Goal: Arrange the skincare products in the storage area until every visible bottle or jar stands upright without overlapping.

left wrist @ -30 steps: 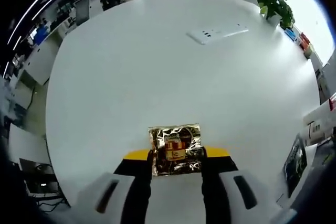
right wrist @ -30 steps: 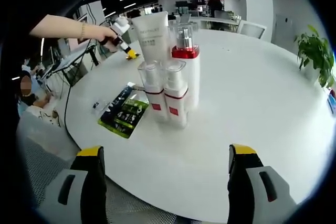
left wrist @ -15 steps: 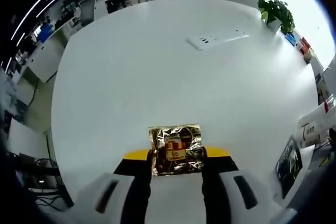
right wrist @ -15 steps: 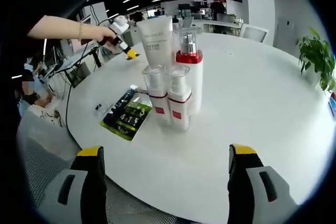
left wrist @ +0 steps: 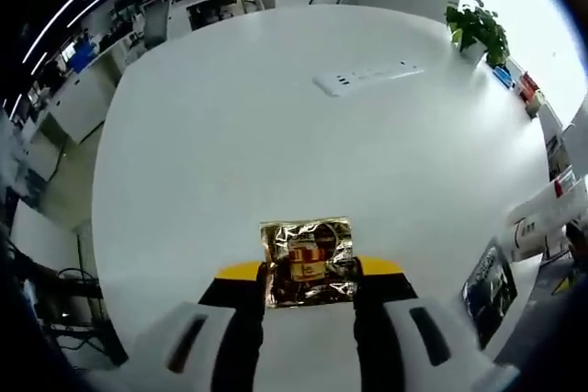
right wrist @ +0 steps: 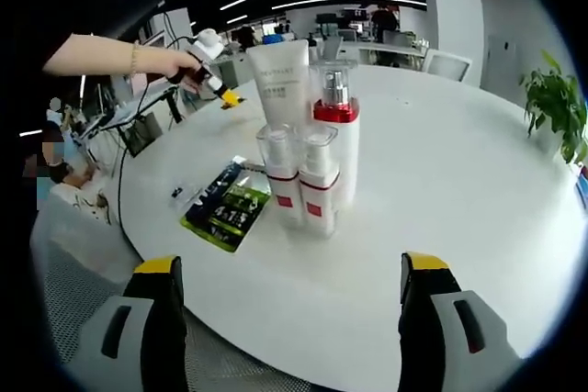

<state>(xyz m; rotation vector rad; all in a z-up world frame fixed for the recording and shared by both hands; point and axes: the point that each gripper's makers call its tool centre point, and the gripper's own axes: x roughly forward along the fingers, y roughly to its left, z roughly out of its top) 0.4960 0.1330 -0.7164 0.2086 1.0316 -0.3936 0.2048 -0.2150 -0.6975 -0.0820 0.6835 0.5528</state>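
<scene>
White and bare over most of its top, the surface (right wrist: pixel 441 190) carries a tight cluster of skincare items in the right gripper view: a tall bottle (right wrist: pixel 336 140) with a red collar and clear pump cap, two small bottles (right wrist: pixel 300 185) with red bands just in front of it, and a white tube (right wrist: pixel 280 75) standing on its cap just behind. All four stand upright, pressed close side by side but not stacked on one another, so that part of the job looks done. Left of the tall bottle a dark green sachet (right wrist: pixel 225 210) lies flat on the surface, apart from the bottles. The left hand-held gripper (left wrist: pixel 310 273) is clenched on a gold foil sachet (left wrist: pixel 308 262), crinkled and shiny with a red and yellow label, held above the surface well away from the tall bottle; in the right gripper view the same hand-held gripper sits far behind and left of the cluster, in a person's hand (right wrist: pixel 179 63). The right hand-held gripper (right wrist: pixel 289 305) is released, jaws spread wide and holding nothing, hovering on the near side of the tall bottle. My judgement is that what remains is setting the gold sachet down by the cluster without overlap; the bottles need no more work.
</scene>
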